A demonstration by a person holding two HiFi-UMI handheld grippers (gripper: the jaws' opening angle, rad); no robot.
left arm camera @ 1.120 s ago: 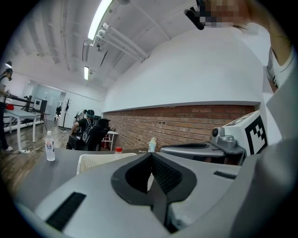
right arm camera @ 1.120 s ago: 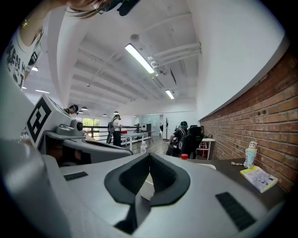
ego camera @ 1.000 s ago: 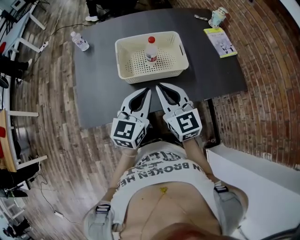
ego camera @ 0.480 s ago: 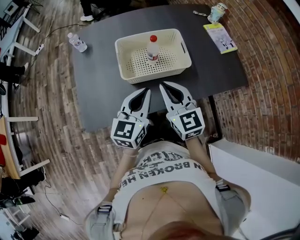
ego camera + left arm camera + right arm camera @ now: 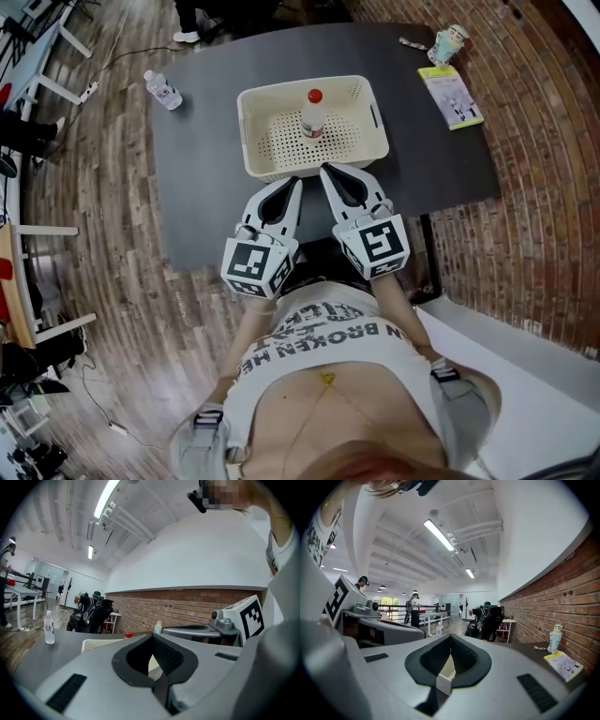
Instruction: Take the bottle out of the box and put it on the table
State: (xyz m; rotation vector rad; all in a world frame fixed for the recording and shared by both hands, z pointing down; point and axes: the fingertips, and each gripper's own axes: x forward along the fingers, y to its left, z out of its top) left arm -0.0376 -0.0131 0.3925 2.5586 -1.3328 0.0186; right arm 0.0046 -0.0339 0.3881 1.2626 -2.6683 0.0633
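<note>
Finds left claw (image 5: pixel 294 184) and right claw (image 5: pixel 327 172) both pinched shut and empty just short of the near wall of the box (image 5: pixel 246 131); calls for opening one wide, clearing that wall, and clasping the upright bottle (image 5: pixel 313 114) inside the box around its middle.

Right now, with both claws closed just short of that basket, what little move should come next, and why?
Probably open the right claw and raise it over the basket at its near rim, toward the bottle. The bottle stands upright inside, untouched. Both claws are shut and empty, the left claw too, and shut jaws cannot take hold of it.
</note>
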